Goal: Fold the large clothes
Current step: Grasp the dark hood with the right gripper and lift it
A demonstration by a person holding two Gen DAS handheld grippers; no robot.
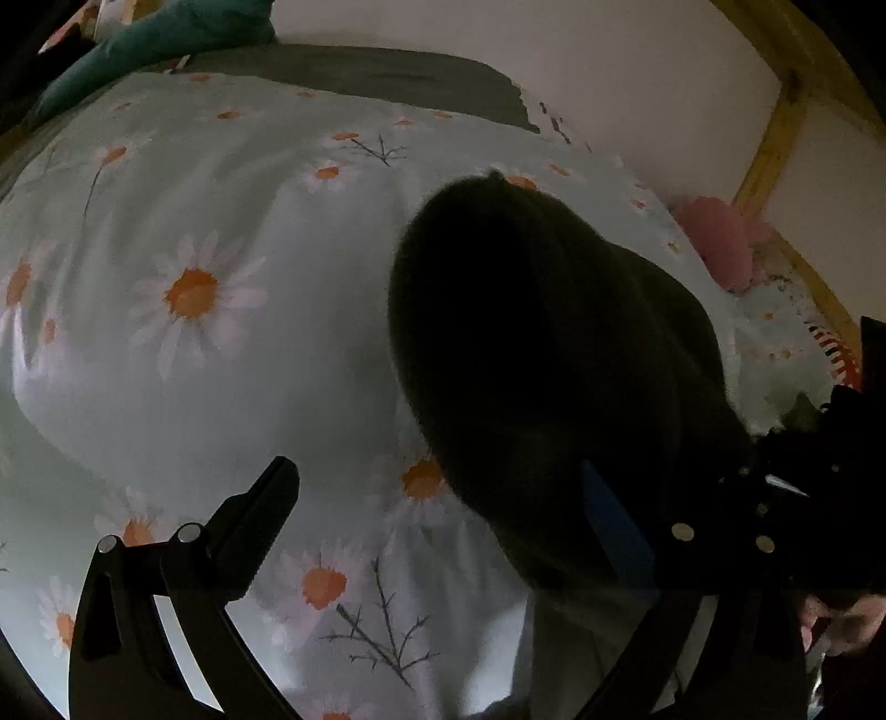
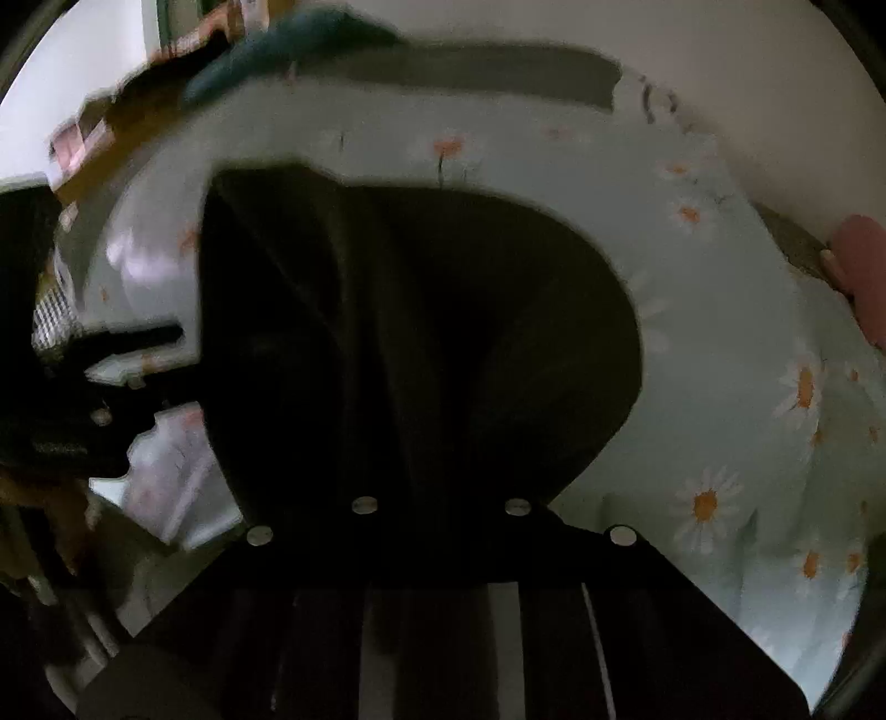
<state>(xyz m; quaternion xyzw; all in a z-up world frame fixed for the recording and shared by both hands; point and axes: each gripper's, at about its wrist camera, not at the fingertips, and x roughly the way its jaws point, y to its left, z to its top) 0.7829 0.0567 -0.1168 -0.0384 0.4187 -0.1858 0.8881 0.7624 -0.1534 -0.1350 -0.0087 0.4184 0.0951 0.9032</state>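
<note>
We see the garment (image 1: 554, 360) on the quilt (image 1: 194, 387), ahead and right of our left tongs (image 1: 437, 509). From our right tongs (image 2: 437, 487) it lies straight ahead. Pillows (image 1: 155, 39) sit beyond, at the far left.

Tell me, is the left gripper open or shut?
Open. In the left wrist view the left gripper shows one finger standing apart, and the dark garment hides the other.

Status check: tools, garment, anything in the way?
Left tool open beside dark garment. Right tool buried in it, state unclear. Daisy bedspread underneath; nothing blocking.

Dim, grainy light throughout — right wrist view motion-blurred, both bowed and darkened at the fisheye edges.
</note>
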